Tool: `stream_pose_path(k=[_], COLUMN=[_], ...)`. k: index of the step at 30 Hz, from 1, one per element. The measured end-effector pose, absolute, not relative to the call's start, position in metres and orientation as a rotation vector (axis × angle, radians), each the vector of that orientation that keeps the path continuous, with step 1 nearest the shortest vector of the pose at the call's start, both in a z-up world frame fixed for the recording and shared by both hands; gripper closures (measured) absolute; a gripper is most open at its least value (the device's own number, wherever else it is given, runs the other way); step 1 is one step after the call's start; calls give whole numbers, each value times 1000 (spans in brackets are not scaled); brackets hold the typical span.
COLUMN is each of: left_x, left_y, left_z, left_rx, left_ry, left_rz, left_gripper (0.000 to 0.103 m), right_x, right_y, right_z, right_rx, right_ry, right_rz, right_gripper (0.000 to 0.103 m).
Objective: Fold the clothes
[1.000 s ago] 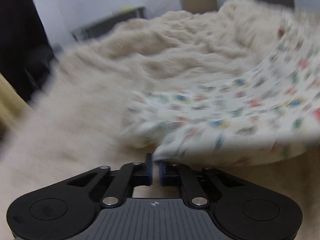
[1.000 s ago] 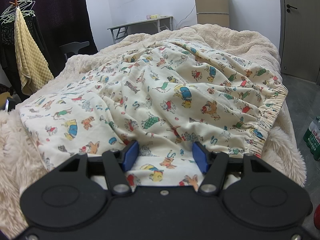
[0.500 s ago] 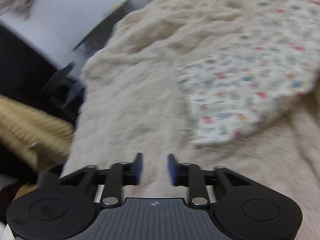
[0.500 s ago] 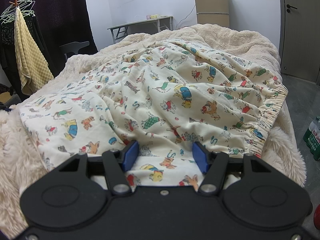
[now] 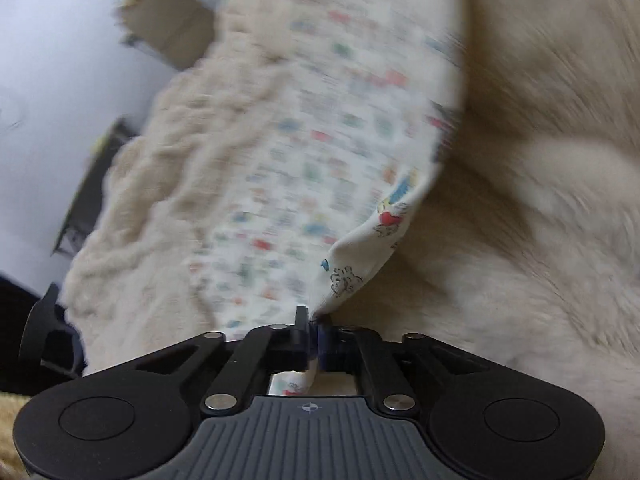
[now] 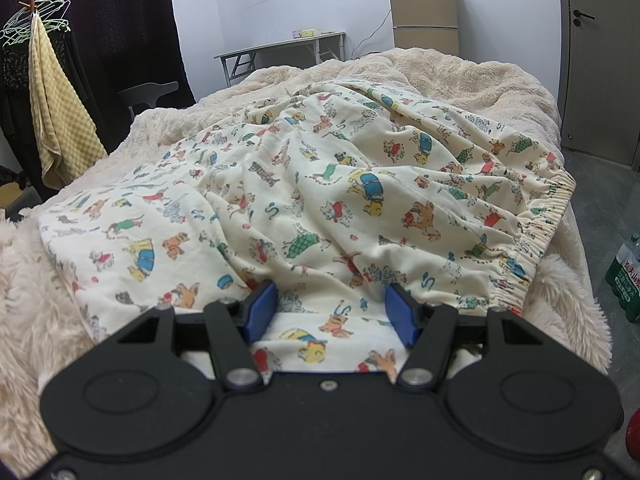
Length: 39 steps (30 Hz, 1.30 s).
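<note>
Left wrist view: the left gripper (image 5: 311,326) is clamped on a corner of the printed pyjama trousers (image 5: 344,152), jaws just closed with cloth between them, fabric trailing toward 12 o'clock over the fleece blanket (image 5: 520,240). Right wrist view: the right gripper (image 6: 328,308) stands apart, pads at the trousers (image 6: 320,200) spread across the bed (image 6: 460,76), waistband (image 6: 548,216) at 3 o'clock.

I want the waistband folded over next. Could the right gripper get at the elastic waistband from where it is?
Probably yes. The right gripper is open with nothing gripped, and the waistband lies uncovered along the garment's right edge on the blanket, with nothing between them.
</note>
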State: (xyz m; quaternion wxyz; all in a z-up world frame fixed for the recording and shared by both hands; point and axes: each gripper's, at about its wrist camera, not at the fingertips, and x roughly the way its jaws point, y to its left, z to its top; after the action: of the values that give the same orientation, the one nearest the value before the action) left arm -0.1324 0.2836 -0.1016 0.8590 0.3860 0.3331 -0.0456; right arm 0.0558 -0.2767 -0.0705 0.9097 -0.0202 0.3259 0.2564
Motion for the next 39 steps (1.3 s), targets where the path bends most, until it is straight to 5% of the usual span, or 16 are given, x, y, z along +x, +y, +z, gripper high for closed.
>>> stream_pose_path(k=[4,6,8,12,23,28,31,35,39], left_x=[-147,-151,-153,-155,-156,-143,-142,-142,-142], left_y=[312,312,305,287,204,171,167,173,175], left_z=[-71,-71,-72,-60,-64,-76,-76,-69,-54], left_rx=[689,716,761,727,726,824,857,900,875], left_ry=[619,657,685,646,522,423,393,359,334], left_rz=[-23,-19,-26,-138,-500,-413,-364,-277,-242], left_gripper=[100,93,74,67,51,53,65,76,82], right_x=[47,40,21,-8,-39,-37,-37,-36,-33], right_y=[-291,-301,-321,-338,-325,-298,-297,-304,-308], right_z=[-51,-40,-19,0,-41,-64,-61,-52,-48], right_rx=[-79,-78,-95,-201,-604,-693,-694,-660,-630], right_ry=[623,595,538,470,532,434,355,314,312], right_rz=[580,603,667,716,719,751,729,725,731], right_gripper=[44,44,37,31,31,31,33,55,55])
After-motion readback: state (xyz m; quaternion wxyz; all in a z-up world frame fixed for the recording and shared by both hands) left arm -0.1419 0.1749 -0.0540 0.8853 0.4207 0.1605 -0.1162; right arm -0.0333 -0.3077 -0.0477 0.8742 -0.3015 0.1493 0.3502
